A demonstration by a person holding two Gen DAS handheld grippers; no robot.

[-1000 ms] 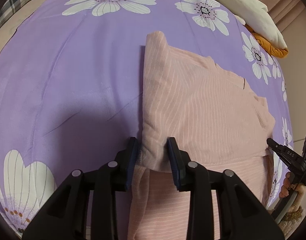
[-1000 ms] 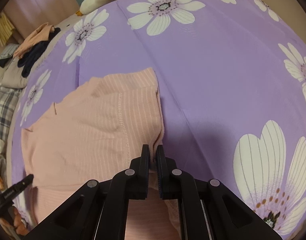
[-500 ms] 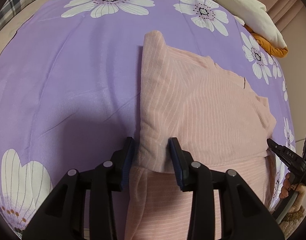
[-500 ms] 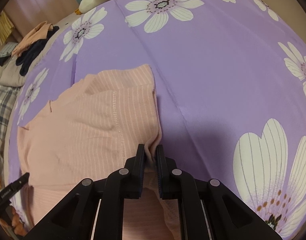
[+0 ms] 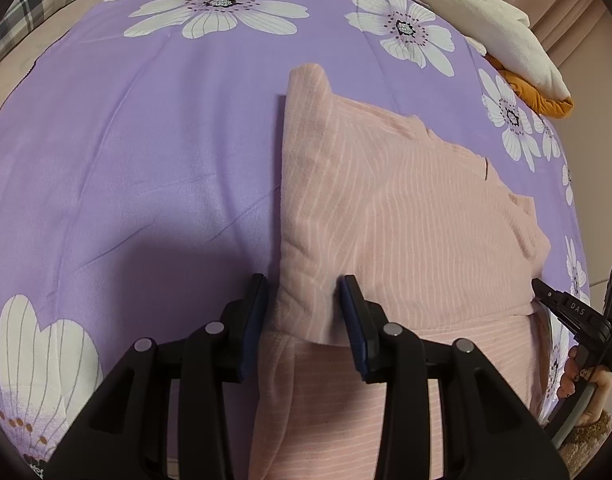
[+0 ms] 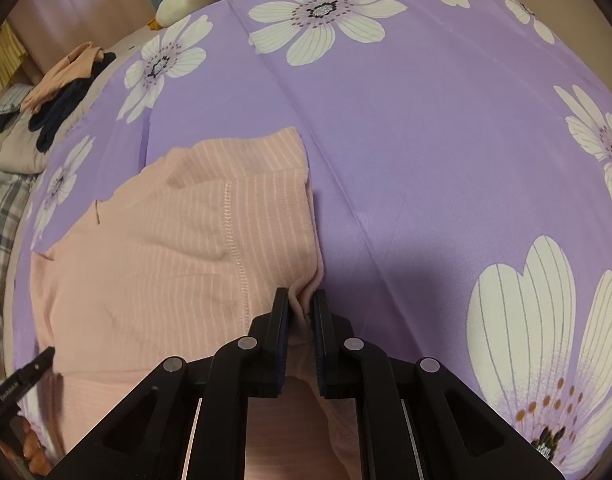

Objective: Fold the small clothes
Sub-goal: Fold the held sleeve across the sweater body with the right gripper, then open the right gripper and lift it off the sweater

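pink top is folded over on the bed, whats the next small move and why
Probably let go with the right gripper too. The pink top already lies doubled over on the purple bedspread; the left gripper stands open around its near corner, its fingers clear of the cloth, while the right one still pinches the other corner.

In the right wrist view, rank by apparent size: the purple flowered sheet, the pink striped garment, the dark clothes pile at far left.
1. purple flowered sheet, fills most of the frame.
2. pink striped garment.
3. dark clothes pile, smallest, though it lies far from the camera, so its true size is unsure.
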